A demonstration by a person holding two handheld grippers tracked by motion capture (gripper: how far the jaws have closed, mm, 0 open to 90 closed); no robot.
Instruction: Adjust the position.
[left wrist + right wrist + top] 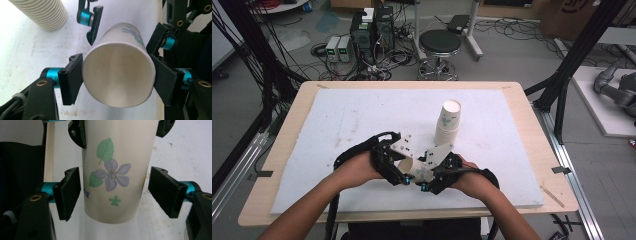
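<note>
A white paper cup (pixel 414 169) printed with a purple flower and green leaves hangs on its side just above the foam mat, near the front edge. My left gripper (pixel 117 80) is shut on the cup (pixel 117 75) close to its open rim, one pad on each side. My right gripper (pixel 115 195) comes from the opposite side and straddles the cup's (pixel 112 157) closed end. A narrow gap shows between its pads and the cup wall, so it stands open. In the high view the left gripper (pixel 403 176) and right gripper (pixel 425 179) face each other.
A tall stack of nested paper cups (pixel 449 122) stands upright on the white foam mat (pixel 352 115), behind and right of my hands; it also shows in the left gripper view as a ribbed stack (pixel 42 13). The wooden table edge (pixel 282 150) frames the mat.
</note>
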